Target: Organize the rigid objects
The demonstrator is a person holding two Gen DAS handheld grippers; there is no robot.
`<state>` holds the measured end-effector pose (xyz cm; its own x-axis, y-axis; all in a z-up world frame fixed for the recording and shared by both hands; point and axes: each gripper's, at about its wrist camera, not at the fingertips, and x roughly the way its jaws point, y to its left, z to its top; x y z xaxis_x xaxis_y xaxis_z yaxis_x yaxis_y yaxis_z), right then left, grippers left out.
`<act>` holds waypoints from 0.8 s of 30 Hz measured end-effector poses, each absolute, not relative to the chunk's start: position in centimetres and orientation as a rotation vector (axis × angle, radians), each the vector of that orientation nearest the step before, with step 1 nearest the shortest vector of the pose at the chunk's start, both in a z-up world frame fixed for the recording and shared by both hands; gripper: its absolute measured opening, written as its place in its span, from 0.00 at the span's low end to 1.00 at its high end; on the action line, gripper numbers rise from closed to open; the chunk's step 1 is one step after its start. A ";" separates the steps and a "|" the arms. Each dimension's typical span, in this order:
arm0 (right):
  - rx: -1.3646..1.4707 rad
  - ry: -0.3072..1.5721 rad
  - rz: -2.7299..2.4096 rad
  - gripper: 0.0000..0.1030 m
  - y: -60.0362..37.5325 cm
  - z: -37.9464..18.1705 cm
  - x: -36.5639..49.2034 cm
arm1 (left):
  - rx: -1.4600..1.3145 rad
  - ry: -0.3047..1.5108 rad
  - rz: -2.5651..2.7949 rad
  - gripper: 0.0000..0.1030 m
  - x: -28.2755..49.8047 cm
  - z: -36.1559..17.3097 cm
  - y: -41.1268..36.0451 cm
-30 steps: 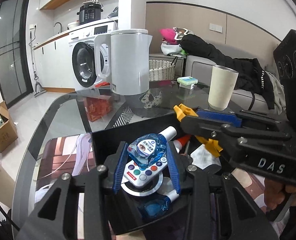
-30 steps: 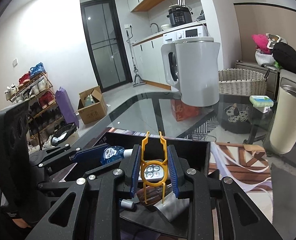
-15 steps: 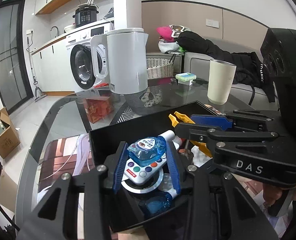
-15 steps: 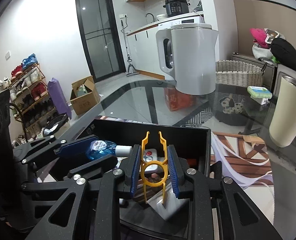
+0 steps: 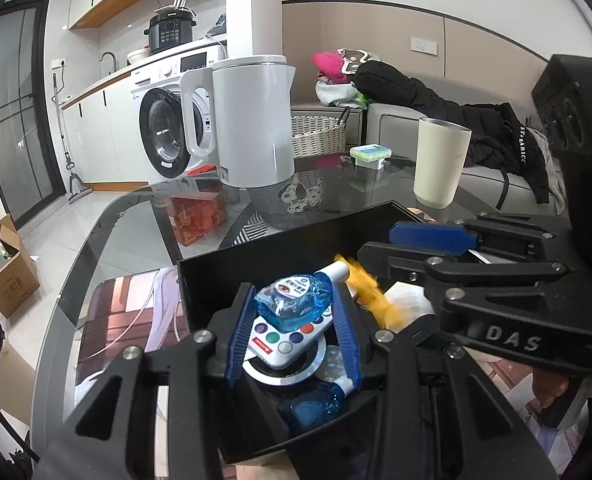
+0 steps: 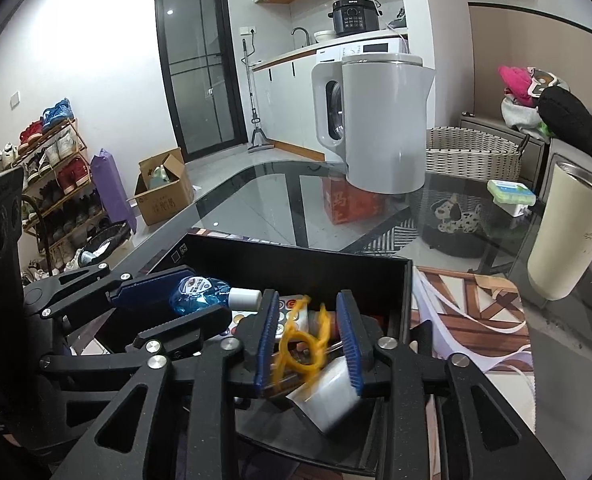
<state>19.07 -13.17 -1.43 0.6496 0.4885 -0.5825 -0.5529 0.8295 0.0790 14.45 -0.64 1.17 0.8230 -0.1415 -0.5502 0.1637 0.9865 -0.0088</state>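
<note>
Now, item by item. Black box (image 6: 296, 258) on the glass worktop (image 6: 264, 200): receiving bin, part filled. Right claw (image 6: 307, 338): spread wider than a second ago; its yellow clip (image 6: 302, 346), blurred, drops loose between the pads into the box. Left claw (image 5: 294, 322): clamped on the blue bottle (image 5: 294, 300) above the remote (image 5: 286, 338), likely next to go in.

A translucent blue bottle (image 5: 294, 303) with a white cap is showing against the black box (image 5: 256, 256). A yellow clip (image 6: 302, 340) is blurring between blue pads (image 6: 267, 344), beside a white remote (image 5: 286, 338) with coloured buttons.
</note>
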 end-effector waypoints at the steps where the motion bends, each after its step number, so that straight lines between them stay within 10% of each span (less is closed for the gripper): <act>1: -0.103 0.623 0.592 0.39 -13.4 -1.3 19.0 | 0.040 0.583 -0.162 0.36 14.5 1.2 -0.6; 12: -0.079 0.552 0.560 0.72 -15.5 0.3 17.1 | 0.037 0.591 -0.161 0.37 14.5 1.2 -0.6; 24: -0.075 0.538 0.578 0.99 -17.2 0.8 16.2 | -0.003 0.553 -0.191 0.94 12.4 2.5 -0.5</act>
